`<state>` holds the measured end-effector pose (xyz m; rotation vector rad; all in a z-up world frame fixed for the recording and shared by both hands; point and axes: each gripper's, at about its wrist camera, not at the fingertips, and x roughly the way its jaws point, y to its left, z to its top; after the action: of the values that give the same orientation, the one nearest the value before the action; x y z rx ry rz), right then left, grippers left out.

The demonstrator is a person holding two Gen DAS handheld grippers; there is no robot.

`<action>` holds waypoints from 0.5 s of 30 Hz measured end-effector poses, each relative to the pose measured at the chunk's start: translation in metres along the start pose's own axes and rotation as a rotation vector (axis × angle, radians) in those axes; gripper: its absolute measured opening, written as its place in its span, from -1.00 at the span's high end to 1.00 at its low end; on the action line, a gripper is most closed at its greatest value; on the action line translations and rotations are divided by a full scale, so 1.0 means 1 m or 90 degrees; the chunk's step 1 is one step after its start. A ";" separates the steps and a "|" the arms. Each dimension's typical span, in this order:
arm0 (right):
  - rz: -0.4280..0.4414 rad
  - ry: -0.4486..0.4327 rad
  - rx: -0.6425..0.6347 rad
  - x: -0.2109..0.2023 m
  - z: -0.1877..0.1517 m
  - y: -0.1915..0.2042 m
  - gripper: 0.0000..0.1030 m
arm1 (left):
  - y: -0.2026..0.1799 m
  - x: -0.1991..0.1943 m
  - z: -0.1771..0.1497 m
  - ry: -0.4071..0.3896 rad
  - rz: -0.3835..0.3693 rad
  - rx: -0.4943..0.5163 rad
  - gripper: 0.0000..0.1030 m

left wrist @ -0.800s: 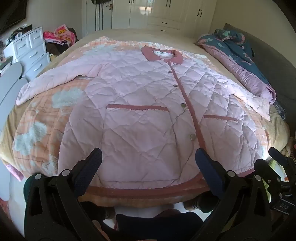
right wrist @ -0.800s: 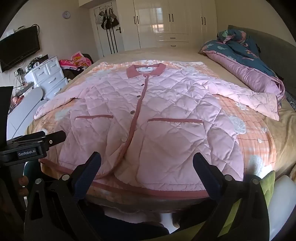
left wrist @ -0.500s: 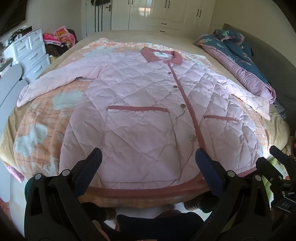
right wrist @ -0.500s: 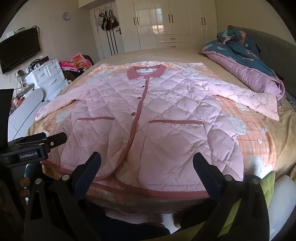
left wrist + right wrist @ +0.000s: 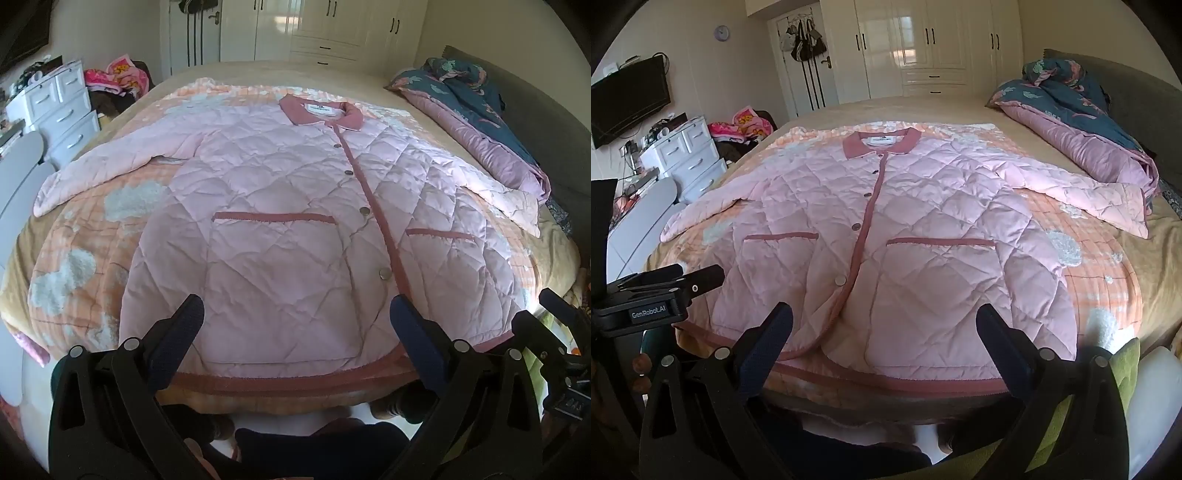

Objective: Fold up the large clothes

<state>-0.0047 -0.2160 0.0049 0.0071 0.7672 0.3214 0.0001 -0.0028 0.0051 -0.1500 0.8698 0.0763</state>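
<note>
A pink quilted jacket (image 5: 280,236) lies spread flat and buttoned, front up, on the orange patterned blanket (image 5: 92,236) covering the bed (image 5: 1160,251), sleeves out to both sides. The left hand-held gripper (image 5: 295,325) and right hand-held gripper (image 5: 884,325) hover near its hem, apparently above it, jaws wide apart and holding nothing.

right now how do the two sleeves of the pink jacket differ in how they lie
The left sleeve runs out over the orange blanket, its cuff near that side's bed edge. The right sleeve reaches toward the heaped purple quilt, its cuff ending beside it. The right cuff shows a dark pink trim line; the left shows none here. Both lie flat, spread, unfolded, and neither gripper touches them.
</note>
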 end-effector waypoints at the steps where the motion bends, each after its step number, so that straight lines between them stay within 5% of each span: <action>1: 0.000 0.000 0.001 0.000 0.000 -0.001 -0.92 | 0.000 0.000 0.001 0.001 0.000 -0.002 -0.84; 15: 0.000 0.000 0.001 0.001 0.000 0.000 -0.92 | -0.001 -0.001 0.000 -0.001 0.000 0.000 -0.84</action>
<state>-0.0036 -0.2154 0.0045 0.0087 0.7681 0.3215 -0.0001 -0.0036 0.0057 -0.1501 0.8681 0.0765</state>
